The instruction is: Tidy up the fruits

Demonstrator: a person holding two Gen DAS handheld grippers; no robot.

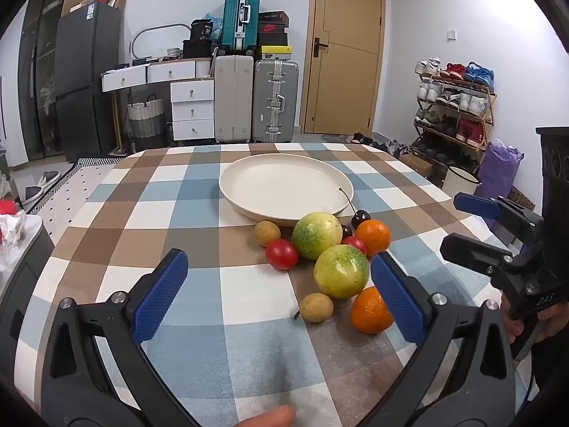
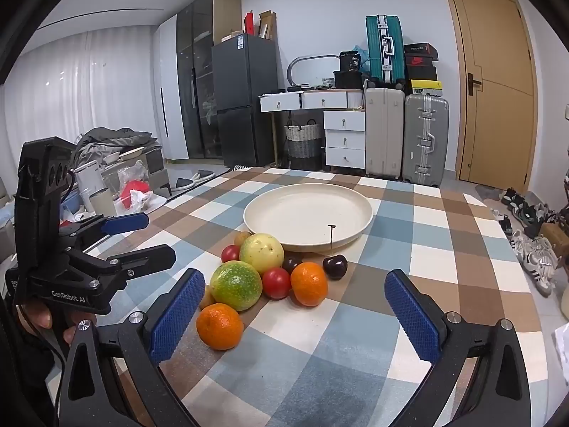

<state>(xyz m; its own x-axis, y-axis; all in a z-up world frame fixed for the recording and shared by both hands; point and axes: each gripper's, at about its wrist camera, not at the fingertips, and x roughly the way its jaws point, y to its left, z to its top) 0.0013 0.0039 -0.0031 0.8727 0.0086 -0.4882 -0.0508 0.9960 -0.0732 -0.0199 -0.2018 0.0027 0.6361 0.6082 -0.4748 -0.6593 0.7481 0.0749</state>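
A cream plate [image 1: 249,192] is sitting empty near the middle of the checked tabletop [image 1: 199,295], and all the fruit is lying in a loose heap just in front of the plate, on the side nearest the person.

Closest to the plate's rim a small brown longan [image 1: 266,233] and a green-yellow passion fruit [image 1: 316,235] are resting, with a dark cherry [image 1: 360,219] beside them whose stem is leaning up against the rim. A tangerine [image 1: 373,237] is sitting just beside that cherry. A tomato [image 1: 281,254] is lying in front of the longan, a little farther from the plate, and a second tomato [image 1: 354,244] is wedged between the passion fruit and the tangerine. Farther still from the plate, a second passion fruit [image 1: 340,271] is touching the heap, and a second longan [image 1: 316,307] and a second tangerine [image 1: 371,310] are lying at the near edge, farthest from the plate.

The left gripper [image 1: 281,299] is hovering on the near side of the heap, its blue fingers [image 1: 160,299] spread wide and holding nothing. The right gripper [image 2: 297,315] is doing the same, fingers [image 2: 412,315] standing fully apart and empty, pointing toward the plate over the fruit. Each is being held in a hand [image 2: 39,320] at the tabletop's near edge.
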